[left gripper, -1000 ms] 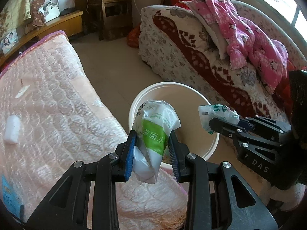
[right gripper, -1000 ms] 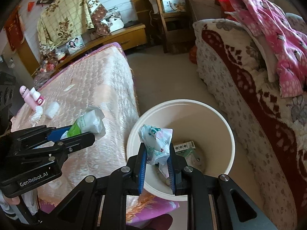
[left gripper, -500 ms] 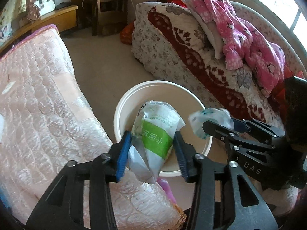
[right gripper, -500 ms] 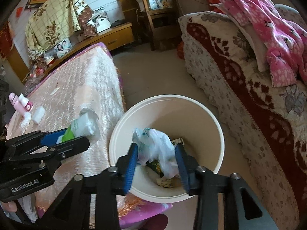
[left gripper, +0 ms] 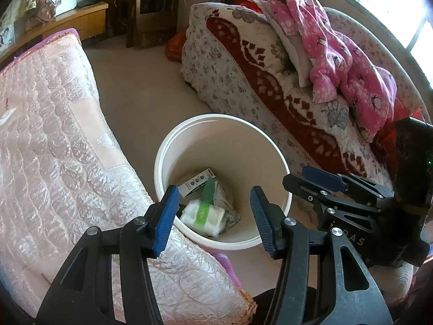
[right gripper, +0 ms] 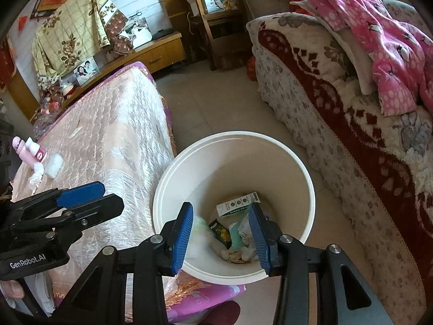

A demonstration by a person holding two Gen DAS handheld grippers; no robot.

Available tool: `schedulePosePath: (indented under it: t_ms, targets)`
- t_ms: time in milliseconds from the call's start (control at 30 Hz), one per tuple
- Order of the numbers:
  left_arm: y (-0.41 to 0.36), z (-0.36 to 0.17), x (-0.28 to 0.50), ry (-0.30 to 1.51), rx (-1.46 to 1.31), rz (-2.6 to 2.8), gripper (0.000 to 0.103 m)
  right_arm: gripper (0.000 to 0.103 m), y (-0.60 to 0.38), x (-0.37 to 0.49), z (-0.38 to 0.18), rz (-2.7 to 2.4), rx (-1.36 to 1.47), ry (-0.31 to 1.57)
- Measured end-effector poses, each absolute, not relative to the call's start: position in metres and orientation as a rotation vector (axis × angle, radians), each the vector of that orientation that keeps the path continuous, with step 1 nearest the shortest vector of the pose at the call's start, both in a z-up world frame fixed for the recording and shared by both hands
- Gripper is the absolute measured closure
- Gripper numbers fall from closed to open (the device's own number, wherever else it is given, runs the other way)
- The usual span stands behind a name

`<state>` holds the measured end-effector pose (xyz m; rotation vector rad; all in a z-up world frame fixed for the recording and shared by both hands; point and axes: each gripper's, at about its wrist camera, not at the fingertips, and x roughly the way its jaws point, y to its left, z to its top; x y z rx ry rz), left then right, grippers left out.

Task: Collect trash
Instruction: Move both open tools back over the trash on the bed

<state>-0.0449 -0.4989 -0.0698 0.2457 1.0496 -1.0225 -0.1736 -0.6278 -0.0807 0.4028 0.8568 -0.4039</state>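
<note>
Bedroom floor between two beds: round cream plastic bin [right gripper: 303,184] stands just beside the near corner of the pink quilted mattress [right gripper: 113,140], red-and-white floral blanket bed [right gripper: 351,124] on the other side.

Left gripper [left gripper: 213,216] hangs over the bin's near rim, jaws apart and opening, nothing between them. Right gripper [right gripper: 223,237] likewise over the bin mouth, jaws spread, nothing pinched.

Step in hand: release into the bin. To do it well, I'd keep both tips inside the rim line until the jaws are clear of any film, then lift out without catching the rim.

Versus a second ago: left was clamped on the green-and-white tissue pack [left gripper: 203,214], right on a crumpled white-green printed wrapper [right gripper: 240,230]. Both now lie on the bin bottom next to the small white carton [right gripper: 236,204]. Both drops landed.

Left to collect, by my read: crumpled white tissue [right gripper: 36,176] and small white packet [right gripper: 54,165] near the mattress's far left edge, beside the pink-and-white bottles [right gripper: 28,150].
</note>
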Motion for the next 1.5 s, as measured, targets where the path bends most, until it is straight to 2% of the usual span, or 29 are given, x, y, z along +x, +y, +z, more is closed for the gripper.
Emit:
schedulePosePath:
  t_ms: [733,1067,1200,1500]
  targets:
    - [-0.425,-0.036,-0.031,0.905,0.252,-0.818,0.050,0.058,-0.578,-0.148,-0.054,-0.330,0.329,0.834]
    - [-0.354,-0.022,-0.008,0.877,0.216,-0.710,0.050,0.057,-0.522,-0.109,-0.034,-0.228,0.264,0.824]
    - [-0.318,-0.022,0.009,0.876,0.199,-0.639,0.050,0.050,-0.494,-0.088,-0.035,-0.178,0.233,0.838]
    - [-0.239,-0.025,0.045,0.869,0.167,-0.482,0.050,0.050,-0.425,-0.038,-0.046,-0.064,0.183,0.878]
